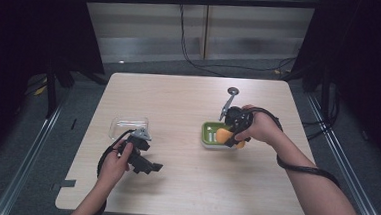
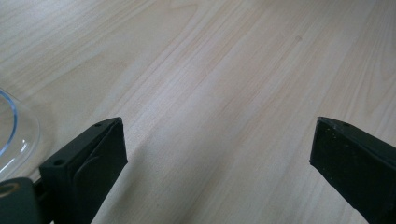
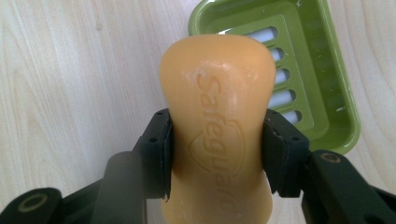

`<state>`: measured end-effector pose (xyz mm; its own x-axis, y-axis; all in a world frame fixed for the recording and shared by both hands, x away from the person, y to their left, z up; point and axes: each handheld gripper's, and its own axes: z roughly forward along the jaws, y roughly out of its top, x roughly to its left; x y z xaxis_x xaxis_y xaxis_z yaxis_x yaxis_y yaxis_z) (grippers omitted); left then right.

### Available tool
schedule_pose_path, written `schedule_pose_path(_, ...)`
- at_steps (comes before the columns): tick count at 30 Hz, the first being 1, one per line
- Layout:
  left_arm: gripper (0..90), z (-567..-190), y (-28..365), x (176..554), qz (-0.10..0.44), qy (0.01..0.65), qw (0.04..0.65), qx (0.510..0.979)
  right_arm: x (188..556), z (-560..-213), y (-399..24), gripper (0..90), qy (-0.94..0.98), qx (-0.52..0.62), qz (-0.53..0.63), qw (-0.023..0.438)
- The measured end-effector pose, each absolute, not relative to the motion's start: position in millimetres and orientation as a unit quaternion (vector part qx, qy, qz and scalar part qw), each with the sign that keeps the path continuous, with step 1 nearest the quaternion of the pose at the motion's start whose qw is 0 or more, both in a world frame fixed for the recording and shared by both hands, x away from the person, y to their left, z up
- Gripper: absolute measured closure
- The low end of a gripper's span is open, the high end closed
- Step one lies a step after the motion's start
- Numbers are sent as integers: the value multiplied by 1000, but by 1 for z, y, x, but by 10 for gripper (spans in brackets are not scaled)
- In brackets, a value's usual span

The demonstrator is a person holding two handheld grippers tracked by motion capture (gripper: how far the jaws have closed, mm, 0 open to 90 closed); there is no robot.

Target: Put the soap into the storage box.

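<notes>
Right gripper view: the right gripper (image 3: 217,154) pinches an orange soap bar (image 3: 217,116) at its waist, hovering beside the slotted green soap dish (image 3: 327,93), probably for draining. Left gripper (image 2: 217,154) rests slack-jawed above the table (image 2: 210,70).

We see a pale wood-grain table (image 2: 224,70) with a smooth matt face. On it, the green soap dish (image 3: 322,65) looks like glossy plastic; over the dish, the orange soap bar (image 3: 217,116) looks waxy with embossed lettering, between matt black jaws. The lid (image 1: 128,126) is clear plastic.
</notes>
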<state>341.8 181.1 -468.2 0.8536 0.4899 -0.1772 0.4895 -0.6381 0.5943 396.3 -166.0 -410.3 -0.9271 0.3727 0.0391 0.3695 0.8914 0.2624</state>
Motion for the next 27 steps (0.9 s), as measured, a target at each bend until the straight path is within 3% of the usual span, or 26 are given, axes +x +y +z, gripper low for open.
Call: schedule_pose_path(27,35,-469,180,342,0,269,324,907,407,-414,-166,503,971,197,133,12)
